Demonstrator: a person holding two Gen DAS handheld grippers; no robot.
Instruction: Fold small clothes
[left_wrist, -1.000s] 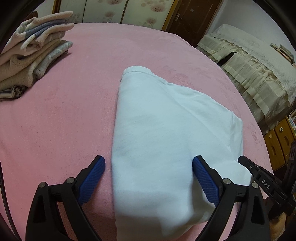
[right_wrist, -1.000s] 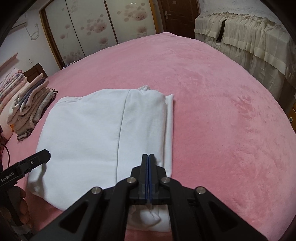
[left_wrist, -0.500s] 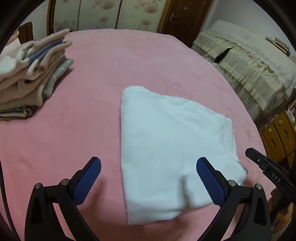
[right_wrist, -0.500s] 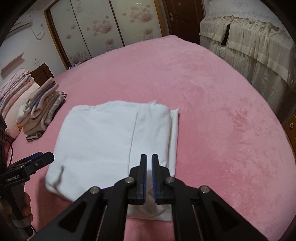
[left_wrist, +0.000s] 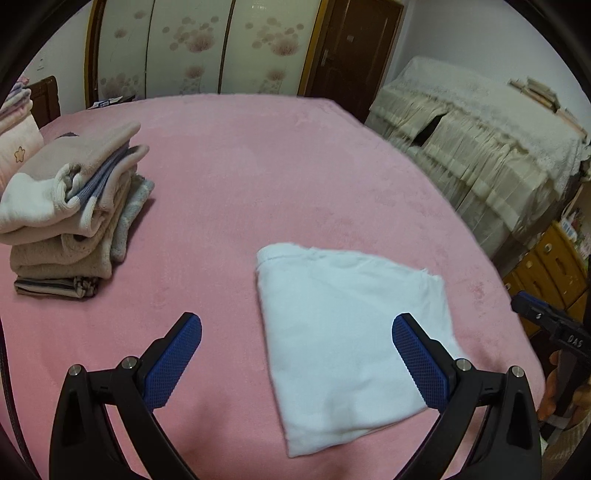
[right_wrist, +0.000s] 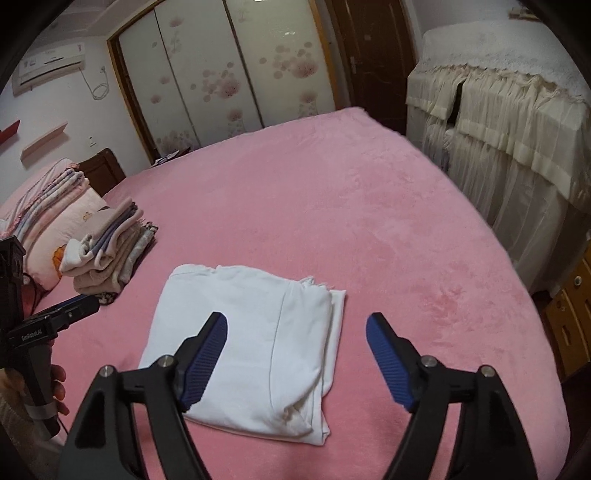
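A folded white garment (left_wrist: 343, 332) lies flat on the pink bed (left_wrist: 258, 166). It also shows in the right wrist view (right_wrist: 258, 332). My left gripper (left_wrist: 295, 332) is open and empty, held above the garment's left edge. My right gripper (right_wrist: 295, 328) is open and empty, raised above the garment's near right side. Each gripper's tip shows at the edge of the other's view: the right one (left_wrist: 532, 306) and the left one (right_wrist: 74, 306).
A stack of folded clothes (left_wrist: 70, 210) sits at the left of the bed, also in the right wrist view (right_wrist: 110, 254). Pillows and bedding (right_wrist: 48, 221) lie behind it. A covered cabinet (left_wrist: 480, 140) and yellow drawers (left_wrist: 546, 269) stand to the right. Wardrobe doors (right_wrist: 229, 74) are at the back.
My right gripper opened and let go of the white garment. Both grippers pulled back and up, away from the garment, which now lies flat and folded.
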